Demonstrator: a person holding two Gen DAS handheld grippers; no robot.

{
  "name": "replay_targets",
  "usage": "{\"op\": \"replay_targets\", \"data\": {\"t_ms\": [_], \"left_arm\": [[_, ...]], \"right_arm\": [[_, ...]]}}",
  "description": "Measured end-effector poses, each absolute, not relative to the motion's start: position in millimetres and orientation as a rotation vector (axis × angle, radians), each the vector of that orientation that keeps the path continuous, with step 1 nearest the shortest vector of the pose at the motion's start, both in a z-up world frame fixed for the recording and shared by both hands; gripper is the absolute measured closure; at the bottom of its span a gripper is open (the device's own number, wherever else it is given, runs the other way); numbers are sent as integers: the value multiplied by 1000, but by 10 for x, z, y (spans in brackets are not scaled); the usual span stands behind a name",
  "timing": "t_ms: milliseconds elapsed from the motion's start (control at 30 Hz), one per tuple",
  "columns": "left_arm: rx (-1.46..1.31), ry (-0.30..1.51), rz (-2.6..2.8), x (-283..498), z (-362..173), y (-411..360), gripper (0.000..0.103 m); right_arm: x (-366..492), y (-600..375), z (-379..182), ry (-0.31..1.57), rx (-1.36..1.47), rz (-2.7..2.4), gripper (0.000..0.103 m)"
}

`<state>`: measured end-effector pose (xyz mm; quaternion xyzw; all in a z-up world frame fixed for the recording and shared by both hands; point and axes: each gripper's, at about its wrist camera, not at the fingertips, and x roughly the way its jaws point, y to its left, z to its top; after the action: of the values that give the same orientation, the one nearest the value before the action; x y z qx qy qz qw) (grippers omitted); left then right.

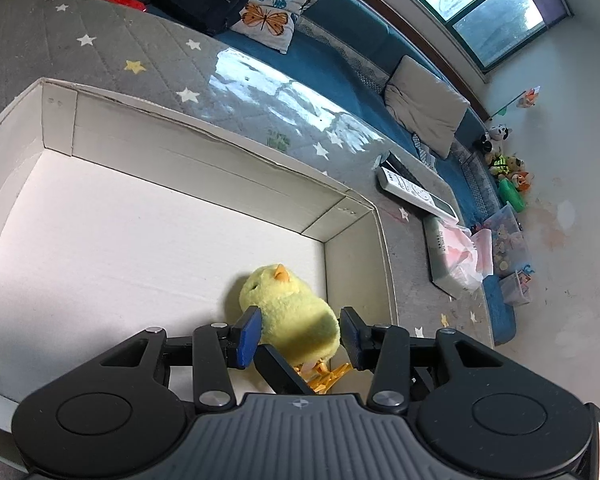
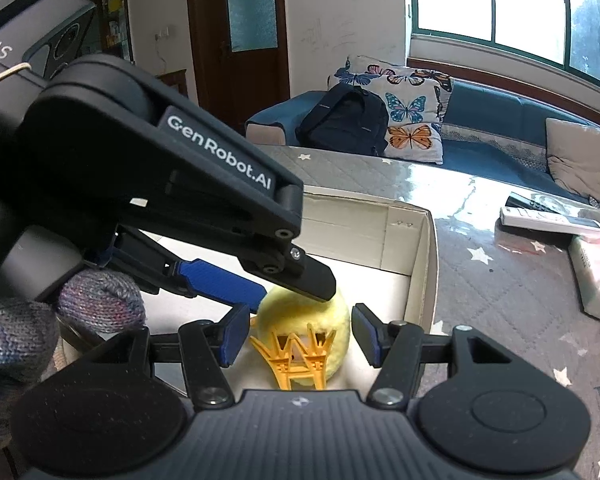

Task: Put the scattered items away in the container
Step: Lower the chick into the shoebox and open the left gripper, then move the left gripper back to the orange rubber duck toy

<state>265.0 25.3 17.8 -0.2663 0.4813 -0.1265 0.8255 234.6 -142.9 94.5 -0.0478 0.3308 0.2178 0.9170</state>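
Note:
A yellow plush chick (image 1: pixel 292 312) with orange plastic feet lies inside the white cardboard box (image 1: pixel 204 168), near its right wall. My left gripper (image 1: pixel 300 334) is open, its blue pads on either side of the chick with small gaps. In the right wrist view the chick (image 2: pixel 332 312) lies feet toward the camera, between the pads of my right gripper (image 2: pixel 300 338), which is open and not touching it. The left gripper (image 2: pixel 292 280) reaches in from the upper left over the chick. The box wall (image 2: pixel 424 264) stands just right of the chick.
The box sits on a grey star-patterned table cover (image 1: pixel 160 52). Two remotes (image 1: pixel 416 192) and a book with a pink bag (image 1: pixel 456 256) lie to the right. A blue sofa with a black backpack (image 2: pixel 344 120) and butterfly pillows (image 2: pixel 412 120) stands behind.

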Motion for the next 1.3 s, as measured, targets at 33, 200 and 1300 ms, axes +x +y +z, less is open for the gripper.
{"op": "replay_targets", "data": {"t_ms": [33,200,1300], "left_arm": [[-562,1020,-268,2641,188,253,57],[-539,997,-275,2557,271,249,57],[-392,828,-308,1480,574,219,57]], "right_arm": [[2348,-1430,949,679,-100,448,45],[2310,-1446,989,668,-96,453,45],[1255,-1819,1128,554,-73,491,11]]}}
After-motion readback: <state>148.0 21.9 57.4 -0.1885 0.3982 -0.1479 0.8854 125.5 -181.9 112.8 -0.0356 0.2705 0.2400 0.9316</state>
